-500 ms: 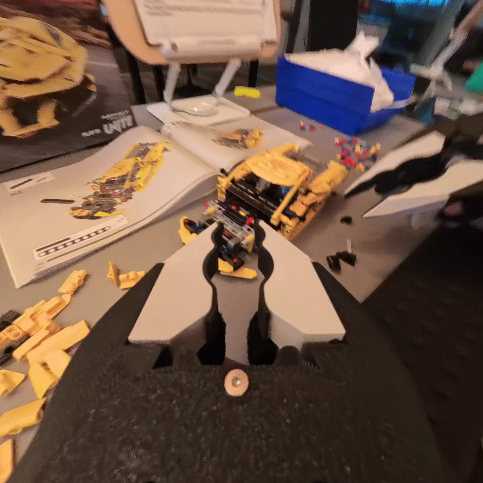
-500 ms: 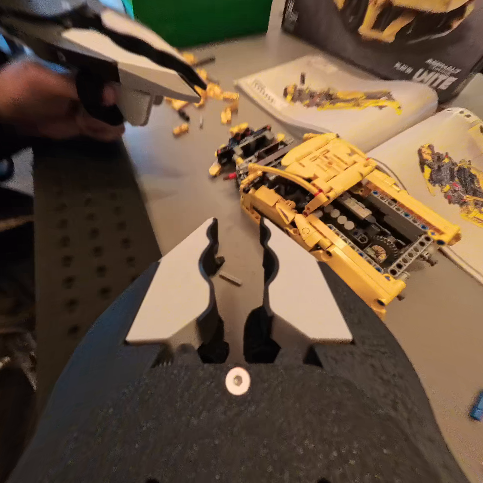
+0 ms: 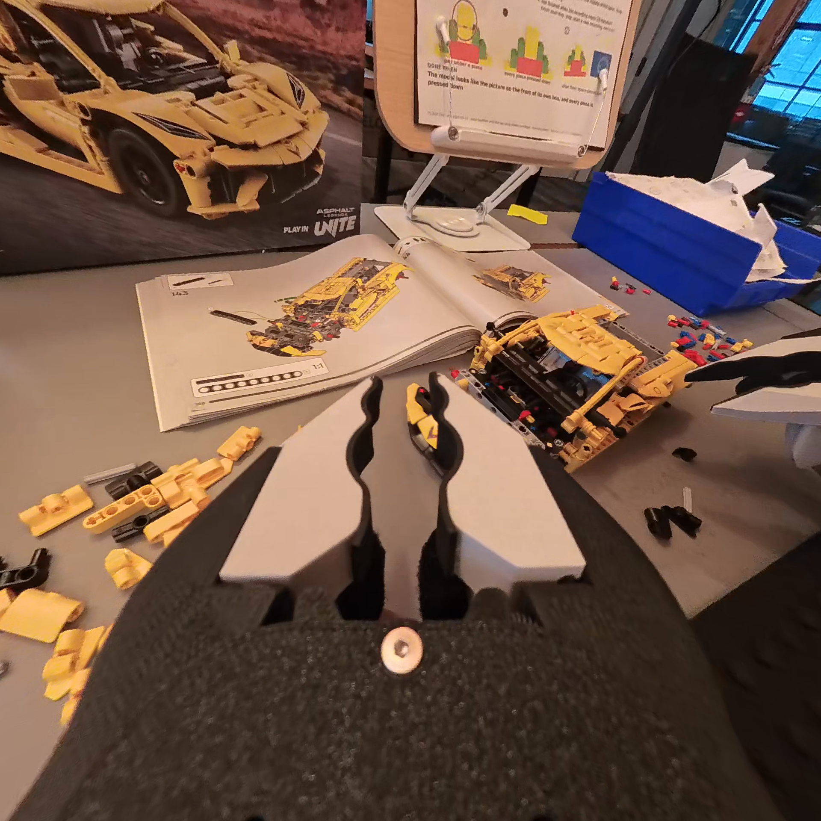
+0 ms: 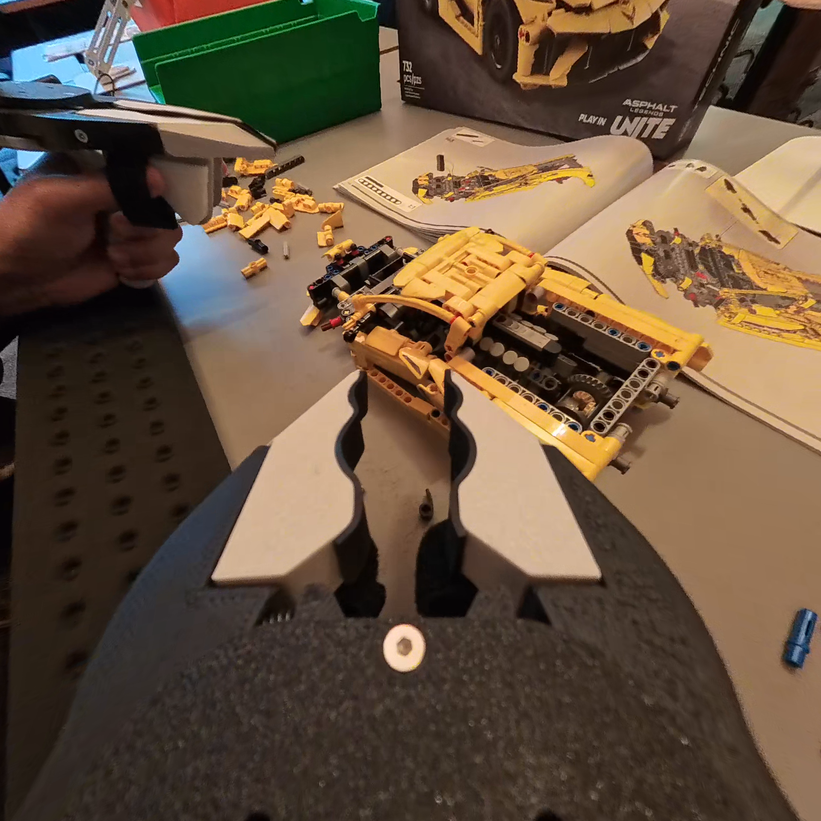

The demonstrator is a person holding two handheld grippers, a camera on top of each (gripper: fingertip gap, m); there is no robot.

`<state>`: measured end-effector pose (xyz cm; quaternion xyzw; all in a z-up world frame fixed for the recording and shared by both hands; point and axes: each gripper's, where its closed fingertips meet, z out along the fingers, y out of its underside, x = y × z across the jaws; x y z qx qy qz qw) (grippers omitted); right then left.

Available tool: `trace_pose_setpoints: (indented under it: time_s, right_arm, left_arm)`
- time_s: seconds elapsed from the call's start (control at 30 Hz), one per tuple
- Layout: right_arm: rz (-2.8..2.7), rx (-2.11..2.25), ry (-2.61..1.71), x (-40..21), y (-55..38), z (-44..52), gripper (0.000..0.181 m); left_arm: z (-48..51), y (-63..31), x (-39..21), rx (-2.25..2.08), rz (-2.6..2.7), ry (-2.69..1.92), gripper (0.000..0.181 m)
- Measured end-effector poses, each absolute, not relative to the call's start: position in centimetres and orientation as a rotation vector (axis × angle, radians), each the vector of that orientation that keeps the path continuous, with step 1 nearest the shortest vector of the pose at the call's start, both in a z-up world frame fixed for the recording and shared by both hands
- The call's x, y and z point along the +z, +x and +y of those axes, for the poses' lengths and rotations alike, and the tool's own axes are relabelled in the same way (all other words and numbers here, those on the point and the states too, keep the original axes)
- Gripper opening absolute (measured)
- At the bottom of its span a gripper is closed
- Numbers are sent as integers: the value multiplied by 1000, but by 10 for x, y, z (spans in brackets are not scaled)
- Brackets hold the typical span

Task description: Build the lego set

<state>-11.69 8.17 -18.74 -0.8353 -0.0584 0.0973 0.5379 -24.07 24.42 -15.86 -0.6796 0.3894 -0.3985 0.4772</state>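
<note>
yellow car model (image 4: 502, 337), two empty grippers

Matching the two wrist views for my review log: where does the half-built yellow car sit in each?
Left wrist view: half-built yellow car lies right of centre, beyond and right of the fingertips.
Right wrist view: the car fills the centre, just past the fingertips, stretching right.
Shared landmark: the open instruction booklet, right behind the car in both.

Both wrist views face the car model (image 3: 573, 382) closely.

Left gripper (image 3: 403, 385) off car model (image 3: 573, 382)
</note>
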Motion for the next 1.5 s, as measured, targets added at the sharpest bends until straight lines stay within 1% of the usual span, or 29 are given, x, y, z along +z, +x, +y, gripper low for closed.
trace_pose_setpoints:
  time_s: [0.2, 0.33, 0.4, 0.47, 0.53, 0.6, 0.63, 0.7, 0.8, 0.87, 0.97, 1.07, 1.23, 1.37, 1.43, 1.5]
  right_arm:
    - [-81, 198, -2000, -190, -105, 82, 31]
    - [90, 79, -2013, -187, -71, 77, 33]
    - [144, 128, -1988, -156, -61, 73, 33]
    - [127, 98, -1999, -114, -39, 82, 33]
    - [56, 51, -2077, -80, -16, 101, 42]
    - [36, 22, -2070, -53, 8, 129, 46]
    - [78, 16, -2035, -47, 21, 143, 47]
    - [215, 72, -1927, -57, 35, 163, 47]
    - [350, 76, -1882, -118, 45, 169, 46]
    - [372, 64, -1942, -152, 52, 167, 46]
    - [373, 43, -1989, -165, 63, 165, 40]
    - [358, 17, -2061, -184, 66, 163, 40]
    - [344, 16, -2030, -176, 70, 159, 38]
    - [309, 80, -1980, -164, 60, 162, 38]
    - [218, 113, -1946, -147, 46, 163, 36]
    - [101, 163, -1865, -110, 26, 157, 36]
  left_arm:
    - [241, -238, -160, -944, 987, -1638, 22]
    - [243, -235, -158, -935, 992, -1688, 22]
    - [239, -222, -137, -969, 1075, -1742, 22]
    - [242, -199, -97, -1029, 1147, -1730, 22]
    - [245, -161, -59, -1133, 1242, -1692, 25]
    - [263, -117, -42, -1136, 1284, -1658, 26]
    - [278, -95, -45, -1105, 1274, -1661, 26]
    - [302, -65, -76, -1050, 1227, -1763, 26]
    - [307, -52, -124, -1163, 1067, -1865, 23]
    - [309, -54, -150, -1133, 1075, -1867, 22]
    - [322, -57, -166, -1012, 1145, -1840, 22]
    - [322, -58, -181, -980, 1176, -1872, 22]
    - [323, -55, -187, -895, 1217, -1819, 22]
    - [318, -54, -177, -929, 1210, -1796, 21]
    - [316, -53, -175, -922, 1216, -1774, 21]
    - [315, -54, -175, -905, 1225, -1769, 21]
